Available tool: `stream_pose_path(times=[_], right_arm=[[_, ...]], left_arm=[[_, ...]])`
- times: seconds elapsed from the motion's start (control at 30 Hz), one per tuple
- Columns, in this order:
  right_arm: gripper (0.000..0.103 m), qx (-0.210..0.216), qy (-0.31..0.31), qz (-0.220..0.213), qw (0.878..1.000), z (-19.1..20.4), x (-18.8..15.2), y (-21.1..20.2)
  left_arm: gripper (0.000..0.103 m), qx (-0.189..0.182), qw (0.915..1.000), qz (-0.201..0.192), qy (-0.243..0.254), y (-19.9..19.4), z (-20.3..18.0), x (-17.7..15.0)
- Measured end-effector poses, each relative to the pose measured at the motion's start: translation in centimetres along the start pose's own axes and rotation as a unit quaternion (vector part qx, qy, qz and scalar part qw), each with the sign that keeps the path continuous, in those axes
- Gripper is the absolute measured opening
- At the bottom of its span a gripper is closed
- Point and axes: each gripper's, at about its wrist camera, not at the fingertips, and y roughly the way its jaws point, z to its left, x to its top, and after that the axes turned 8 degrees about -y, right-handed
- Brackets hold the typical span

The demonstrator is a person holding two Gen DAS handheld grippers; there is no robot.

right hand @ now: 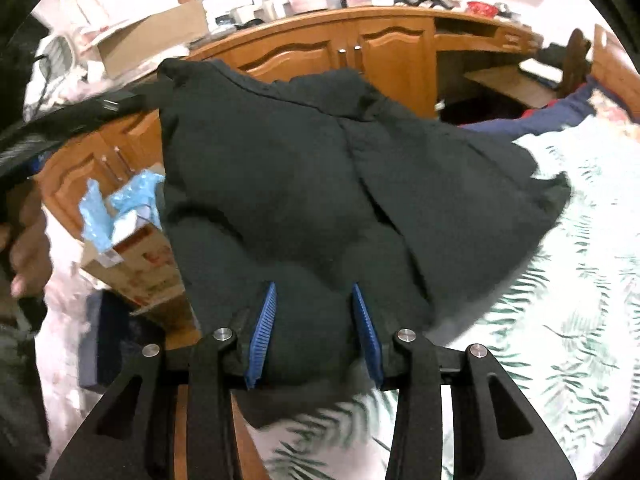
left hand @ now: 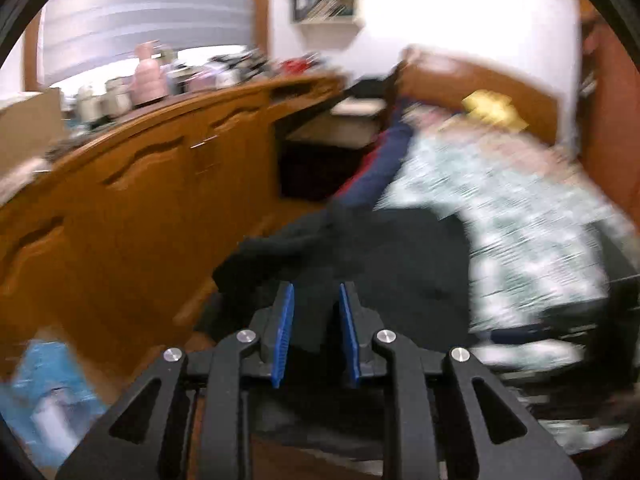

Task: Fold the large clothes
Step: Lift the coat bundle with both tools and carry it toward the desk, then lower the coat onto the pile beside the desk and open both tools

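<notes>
Right wrist view: right gripper (right hand: pixel 314 330) clamped on thick dark garment (right hand: pixel 320 184) lifted over bed (right hand: pixel 560 320). Left gripper (left hand: pixel 316 334) narrowly parted, empty, beside cloth. Regrasp hem before lowering flat.

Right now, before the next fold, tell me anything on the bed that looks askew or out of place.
The dark garment hangs bunched and creased from the right hand-held gripper, one edge trailing crooked over the leaf-print bedspread. A navy and red garment lies heaped at the bed's far edge. Nothing looks spilled or torn.
</notes>
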Motion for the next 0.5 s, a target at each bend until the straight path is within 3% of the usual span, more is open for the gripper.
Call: stream_pose_path(times=[0.13, 0.5], right_arm=[[0.039, -0.015, -0.003, -0.006, 1.000, -0.2, -1.5, -2.5], [0.040, -0.084, -0.006, -0.068, 0.994, 0.1, -4.5, -11.1]], left_arm=[[0.021, 0.008, 0.9991, 0.031, -0.027, 2.2, 1.8, -0.5], [0.021, -0.006, 0.9982, -0.003, -0.060, -2.0, 1.9, -3.0]])
